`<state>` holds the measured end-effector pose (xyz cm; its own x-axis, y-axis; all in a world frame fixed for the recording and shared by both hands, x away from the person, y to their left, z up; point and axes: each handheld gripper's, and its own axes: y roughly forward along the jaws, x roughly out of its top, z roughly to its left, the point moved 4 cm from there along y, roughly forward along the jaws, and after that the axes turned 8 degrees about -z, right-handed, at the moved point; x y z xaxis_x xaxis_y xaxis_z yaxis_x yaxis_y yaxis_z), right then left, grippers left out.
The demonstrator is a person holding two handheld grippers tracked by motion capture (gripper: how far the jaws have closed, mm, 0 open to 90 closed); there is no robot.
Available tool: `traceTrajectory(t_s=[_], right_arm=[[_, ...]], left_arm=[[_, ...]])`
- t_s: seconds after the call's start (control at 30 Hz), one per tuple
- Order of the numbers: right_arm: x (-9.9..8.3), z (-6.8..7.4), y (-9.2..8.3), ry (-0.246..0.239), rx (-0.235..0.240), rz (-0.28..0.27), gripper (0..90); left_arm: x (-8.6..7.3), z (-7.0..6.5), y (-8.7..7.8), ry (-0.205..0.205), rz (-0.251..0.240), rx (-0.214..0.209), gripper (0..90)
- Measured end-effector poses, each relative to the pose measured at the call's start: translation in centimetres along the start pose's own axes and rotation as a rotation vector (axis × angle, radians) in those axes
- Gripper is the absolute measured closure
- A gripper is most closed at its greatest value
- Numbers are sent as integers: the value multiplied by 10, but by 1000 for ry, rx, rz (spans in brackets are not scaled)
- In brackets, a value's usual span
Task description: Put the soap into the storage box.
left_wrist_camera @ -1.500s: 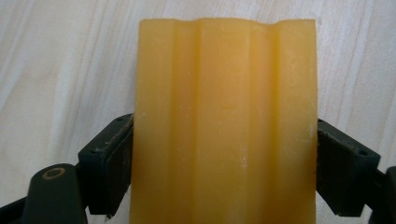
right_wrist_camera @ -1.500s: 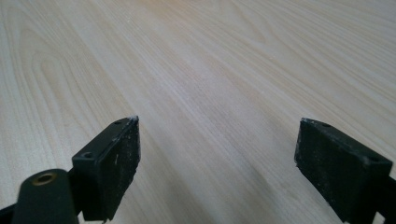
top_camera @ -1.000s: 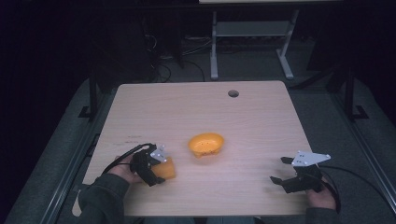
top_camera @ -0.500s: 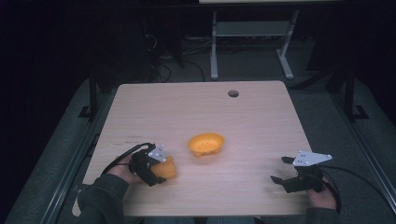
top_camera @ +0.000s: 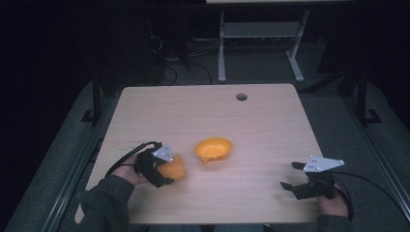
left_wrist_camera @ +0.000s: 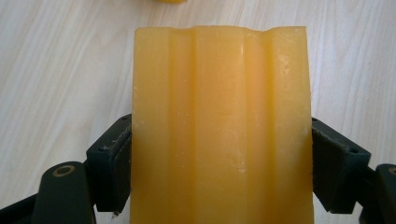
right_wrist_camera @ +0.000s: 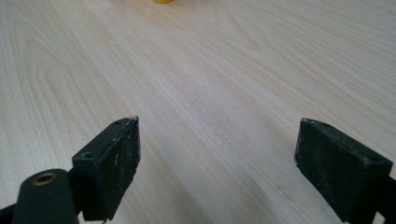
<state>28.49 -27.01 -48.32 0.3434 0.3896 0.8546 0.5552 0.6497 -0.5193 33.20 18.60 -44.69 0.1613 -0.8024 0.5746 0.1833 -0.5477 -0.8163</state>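
The left tongs [top_camera: 162, 169] grip an orange block [left_wrist_camera: 219, 126] near the bowl [top_camera: 213, 149], the right tongs [top_camera: 297, 176] wait wide open, so the work seems only begun.

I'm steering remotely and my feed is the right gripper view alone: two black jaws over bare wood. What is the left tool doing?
Observer: The left tool is shut on a ribbed orange block, its jaws pressed against the block's two sides.
Operator: Anything else on the table?
Observer: An orange bowl sits open side up near the middle of the table, just beyond and to the right of the block.
Operator: And where is my tool relative to that bowl?
Observer: Your right tool is open near the table's front right edge, well apart from the bowl, pointing left.
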Motion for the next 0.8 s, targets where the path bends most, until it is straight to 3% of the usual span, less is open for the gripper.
traceTrajectory(t_s=[0.8], right_arm=[[1,0,0,-1,6,-7,137]], left_arm=[[37,14,-4,50,1,-6,208]])
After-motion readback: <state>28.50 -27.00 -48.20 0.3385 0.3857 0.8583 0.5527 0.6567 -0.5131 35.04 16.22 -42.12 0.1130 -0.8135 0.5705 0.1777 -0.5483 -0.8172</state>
